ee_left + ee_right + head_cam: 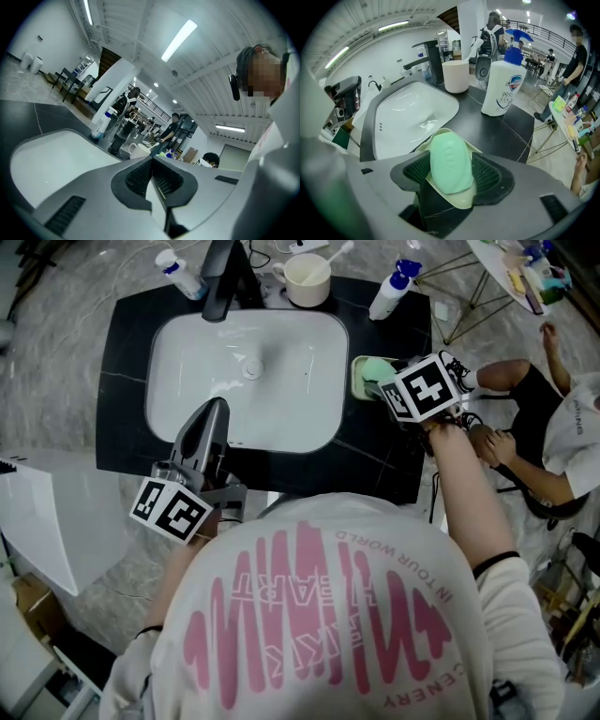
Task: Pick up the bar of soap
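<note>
The right gripper [451, 166] has its two dark ribbed jaws closed in on the pale green oval bar of soap [449, 159], one pad against each long side, so the bar is pinched between them. The soap sits at the centre of the right gripper view, directly over a cream-coloured soap dish [461, 199]. Whether it is resting in the dish or raised a little off it is hard to tell from this angle. In the head view the same soap and dish lie right of centre, on the black stone counter [394, 460] just beside the right rim of the white rectangular basin [187, 362].

A white pump bottle with a blue top [504, 89] stands upright above and to the right of the soap in the right gripper view. A cream cup [455, 75] stands to its left, near the basin's far corner. A black tap [220, 277] rises at the top of the head view.

The left gripper [152, 171] has its jaws pressed together with nothing between them. In the head view it hangs over the lower left part of the basin, well apart from the soap.
</note>
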